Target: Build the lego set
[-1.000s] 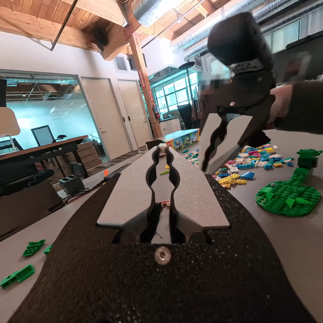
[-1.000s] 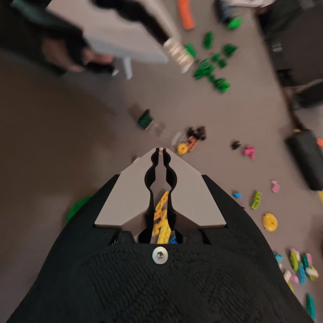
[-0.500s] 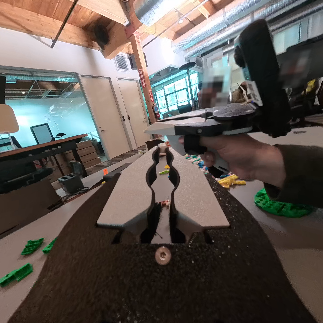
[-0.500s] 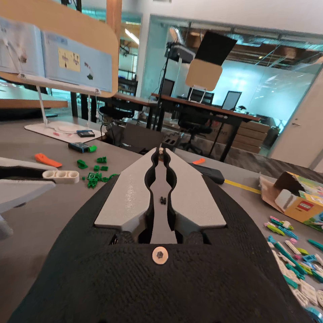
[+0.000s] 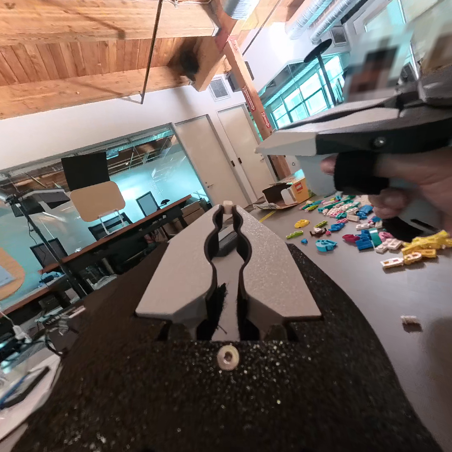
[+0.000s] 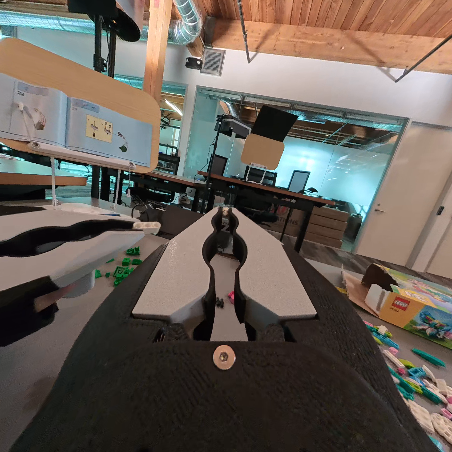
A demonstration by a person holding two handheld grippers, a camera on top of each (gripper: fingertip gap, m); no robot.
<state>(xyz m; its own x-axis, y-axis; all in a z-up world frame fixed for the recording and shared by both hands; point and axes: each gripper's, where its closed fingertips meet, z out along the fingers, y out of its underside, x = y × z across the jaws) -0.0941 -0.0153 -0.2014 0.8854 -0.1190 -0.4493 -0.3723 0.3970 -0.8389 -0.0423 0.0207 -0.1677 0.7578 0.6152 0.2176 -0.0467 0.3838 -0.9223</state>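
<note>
My left gripper [image 5: 227,208] is shut on a small white beam [image 5: 227,210], seen end-on at its tips. In the right wrist view the left gripper [image 6: 140,231] comes in from the left, and the white beam [image 6: 146,225] shows three holes. My right gripper [image 6: 225,209] is shut on a tiny pale piece [image 6: 225,212] at its tips. In the left wrist view the right gripper [image 5: 263,149] is held by a hand at the upper right, above the table. Both grippers are raised and close together.
Loose coloured bricks [image 5: 354,225] lie on the grey table [image 5: 367,293], with a small white piece [image 5: 409,326] nearer. Green pieces [image 6: 124,266] lie on the left. An opened Lego box [image 6: 403,308] sits on the right. An instruction booklet [image 6: 73,122] stands on a stand. The gap from one gripper's tips to the other's is roughly 8 cm.
The right gripper swung up from pointing down at the table to level, with a tiny piece at its tips. The left gripper tilted and turned right; the right gripper now sits closer to it.
</note>
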